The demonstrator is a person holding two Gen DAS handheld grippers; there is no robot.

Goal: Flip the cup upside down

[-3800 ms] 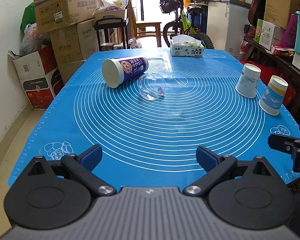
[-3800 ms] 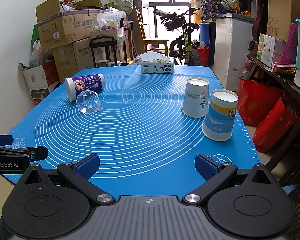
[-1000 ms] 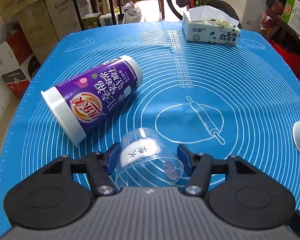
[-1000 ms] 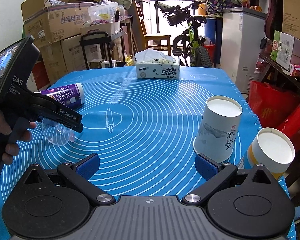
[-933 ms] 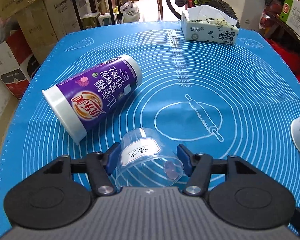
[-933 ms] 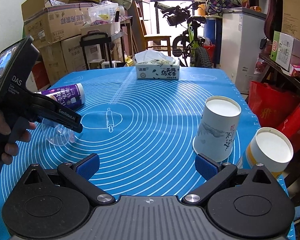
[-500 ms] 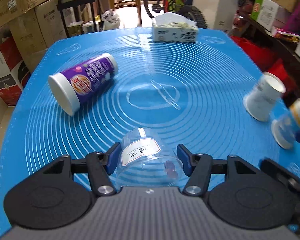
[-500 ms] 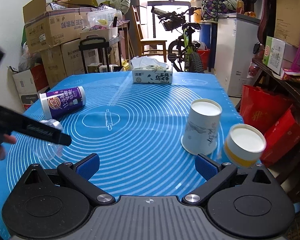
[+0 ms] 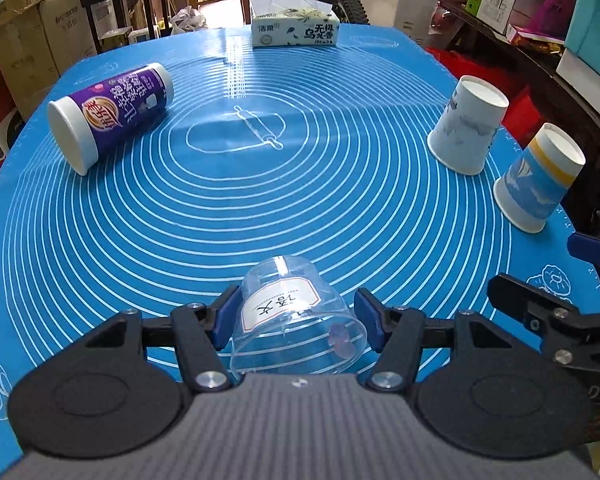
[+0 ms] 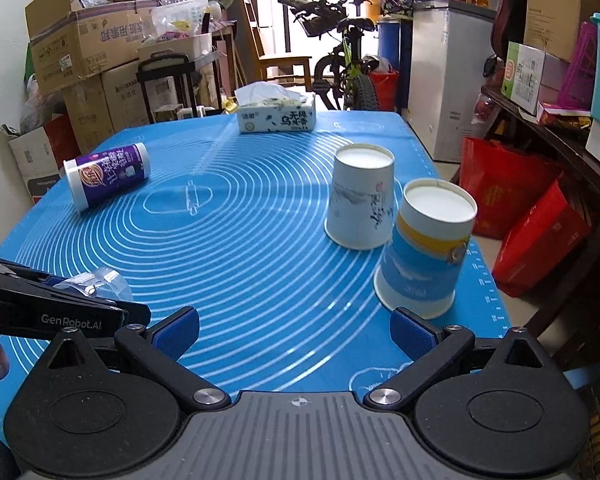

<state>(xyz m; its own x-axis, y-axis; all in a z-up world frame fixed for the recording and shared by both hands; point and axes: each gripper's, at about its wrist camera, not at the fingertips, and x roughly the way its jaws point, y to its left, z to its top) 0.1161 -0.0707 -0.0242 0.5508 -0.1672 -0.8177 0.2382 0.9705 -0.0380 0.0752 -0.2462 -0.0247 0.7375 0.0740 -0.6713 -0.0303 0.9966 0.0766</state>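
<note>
The clear plastic cup [image 9: 296, 320] sits between the blue fingers [image 9: 224, 316] of the left gripper [image 9: 298, 318], pinched across its side wall near the wide rim, with its closed base pointing away over the near part of the blue baking mat [image 9: 260, 208]. Whether it is lifted or touching the mat I cannot tell. It looks very light, thin and springy, so a hard squeeze would likely dent it and a loose one let it slip; the stiffer band near the rim seems the best hold. The right gripper [image 10: 296, 330] hovers at the near right with its fingers spread wide and nothing between them, close to the two paper cups [image 10: 360, 196] standing mouth-down.
</note>
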